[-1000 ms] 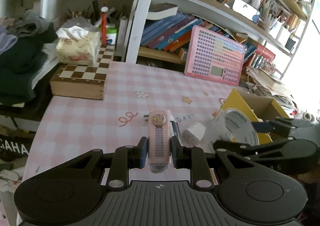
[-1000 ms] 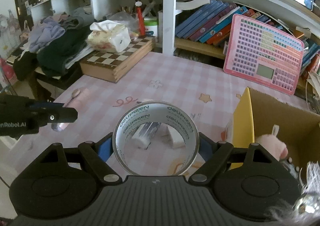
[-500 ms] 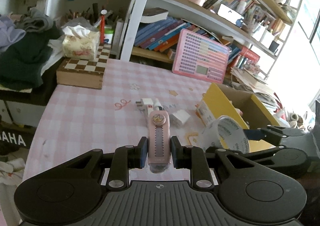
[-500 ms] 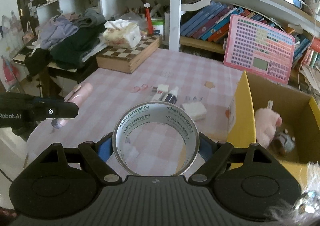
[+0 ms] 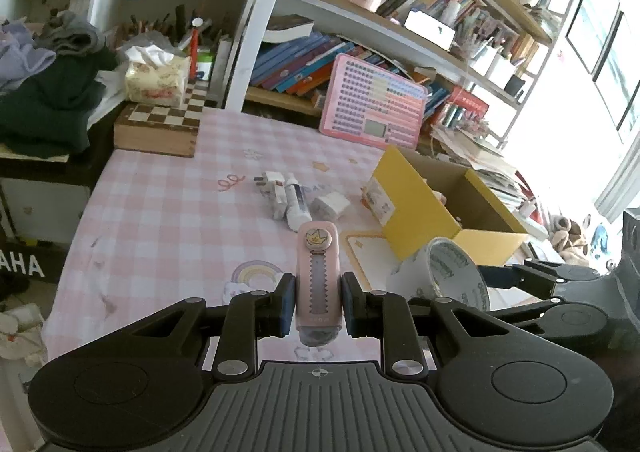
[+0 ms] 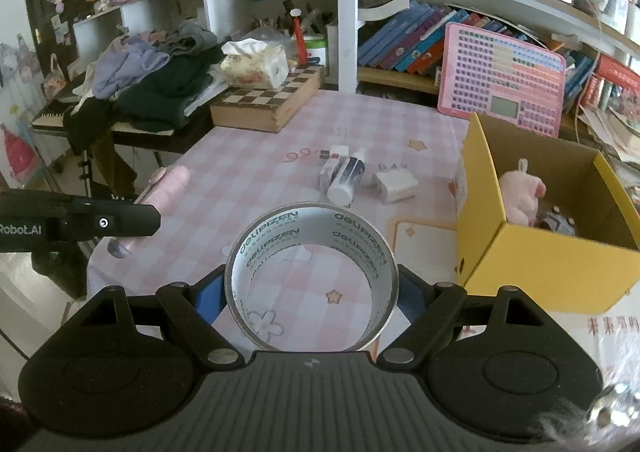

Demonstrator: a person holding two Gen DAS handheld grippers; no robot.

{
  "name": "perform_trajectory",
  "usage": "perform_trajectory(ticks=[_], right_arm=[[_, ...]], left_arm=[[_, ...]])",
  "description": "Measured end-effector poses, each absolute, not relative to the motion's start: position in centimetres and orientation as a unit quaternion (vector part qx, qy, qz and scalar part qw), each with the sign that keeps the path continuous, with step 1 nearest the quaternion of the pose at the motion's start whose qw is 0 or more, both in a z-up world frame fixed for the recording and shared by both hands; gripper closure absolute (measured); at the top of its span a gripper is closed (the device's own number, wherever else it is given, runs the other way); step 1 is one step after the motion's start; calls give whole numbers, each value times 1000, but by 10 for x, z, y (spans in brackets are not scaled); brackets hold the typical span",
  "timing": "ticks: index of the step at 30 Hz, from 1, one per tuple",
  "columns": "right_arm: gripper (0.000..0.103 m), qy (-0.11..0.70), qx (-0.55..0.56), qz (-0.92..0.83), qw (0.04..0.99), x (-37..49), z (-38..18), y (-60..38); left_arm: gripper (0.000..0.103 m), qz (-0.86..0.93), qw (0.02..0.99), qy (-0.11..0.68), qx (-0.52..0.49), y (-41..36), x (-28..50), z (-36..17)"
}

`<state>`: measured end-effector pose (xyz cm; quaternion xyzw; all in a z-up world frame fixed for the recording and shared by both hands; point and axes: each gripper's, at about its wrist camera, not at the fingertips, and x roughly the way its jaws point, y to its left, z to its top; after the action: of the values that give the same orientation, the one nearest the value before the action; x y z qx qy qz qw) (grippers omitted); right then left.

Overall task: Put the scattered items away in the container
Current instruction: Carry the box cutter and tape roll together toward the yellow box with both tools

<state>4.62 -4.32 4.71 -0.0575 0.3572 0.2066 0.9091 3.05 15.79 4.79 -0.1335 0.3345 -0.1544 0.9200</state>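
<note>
My left gripper [image 5: 316,302] is shut on a slim pink case with a crown badge [image 5: 318,272], held above the near part of the pink checked table [image 5: 168,211]. In the right wrist view the same pink case [image 6: 160,191] shows at the left. My right gripper [image 6: 310,292] is shut on a roll of clear tape [image 6: 310,248]; that tape roll [image 5: 440,272] shows at the right in the left wrist view. A yellow cardboard box [image 6: 532,252] stands at the right with a pink plush toy [image 6: 520,191] inside. A white plug [image 6: 394,183], a small bottle [image 6: 346,177] and a flat white item [image 6: 330,167] lie mid-table.
A chessboard box [image 6: 264,107] with a tissue pack [image 6: 254,65] sits at the back left beside piled clothes [image 6: 152,79]. A pink keypad toy [image 6: 500,79] leans against shelves of books behind the table. A pink-edged card [image 6: 424,240] lies by the box.
Both grippers have pulled back from the table with their loads, so more of the table and box shows. The small items now lie farther ahead. Neither grip has changed.
</note>
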Motion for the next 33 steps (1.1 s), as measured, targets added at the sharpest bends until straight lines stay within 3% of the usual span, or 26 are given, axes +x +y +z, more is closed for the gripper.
perform_trajectory(ticks=[33], right_arm=[[20, 381, -9, 112, 918, -26, 37, -88]], left_arm=[[80, -252, 893, 356, -109, 118, -1, 38]])
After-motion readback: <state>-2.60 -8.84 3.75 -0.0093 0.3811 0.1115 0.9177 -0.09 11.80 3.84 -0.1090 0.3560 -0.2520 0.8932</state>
